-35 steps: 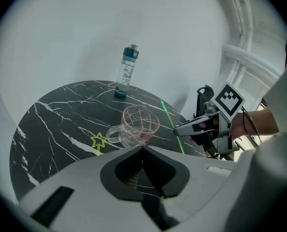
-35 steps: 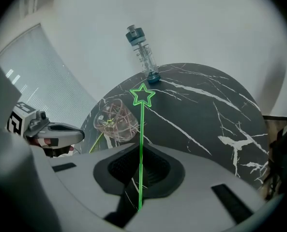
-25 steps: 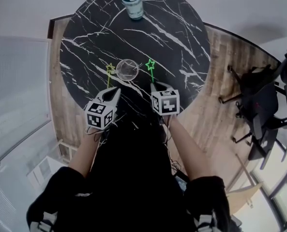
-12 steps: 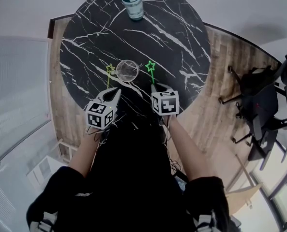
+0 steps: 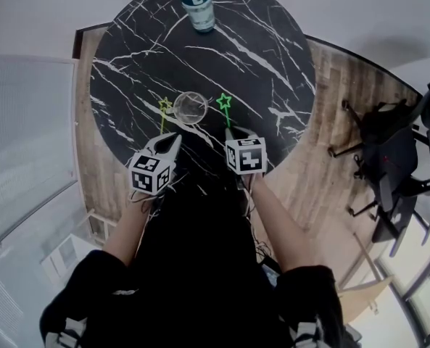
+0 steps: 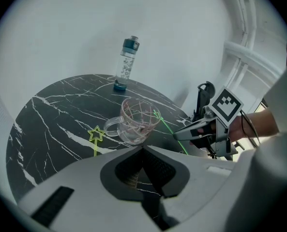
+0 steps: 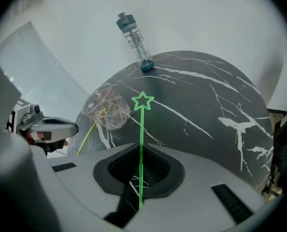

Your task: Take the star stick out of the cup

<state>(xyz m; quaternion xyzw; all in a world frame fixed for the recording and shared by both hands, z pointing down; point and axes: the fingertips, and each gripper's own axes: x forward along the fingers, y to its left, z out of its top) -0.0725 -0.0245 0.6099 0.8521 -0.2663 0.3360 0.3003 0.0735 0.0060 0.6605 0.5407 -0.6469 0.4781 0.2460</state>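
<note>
The right gripper [image 7: 139,149] has its jaws pinched on the green star stick [image 7: 142,124], gripping it low on the stem, so the star end stands up and away from the tongs. That low grip looks deliberate to me: it leaves the whole upper length free to come over a rim without snagging. From above, the star sits just to the right of the glass cup [image 5: 191,107], near its rim but outside it and not touching. I'd judge this stick is already out and only needs carrying off or setting down.

The left gripper [image 6: 143,149] hangs at the near edge of the black marble table [image 5: 265,56], jaws brought together with nothing I can see between them. It is pointed at the cup, probably ready to steady it, since a light glass with a handle tips easily. A yellow star stick [image 6: 96,135] appears to lie flat on the table just beside the cup's handle (off to the left of those jaws, not in them).

A clear water bottle [image 5: 197,2] stands upright at the far side of the table, well apart from everything else.
</note>
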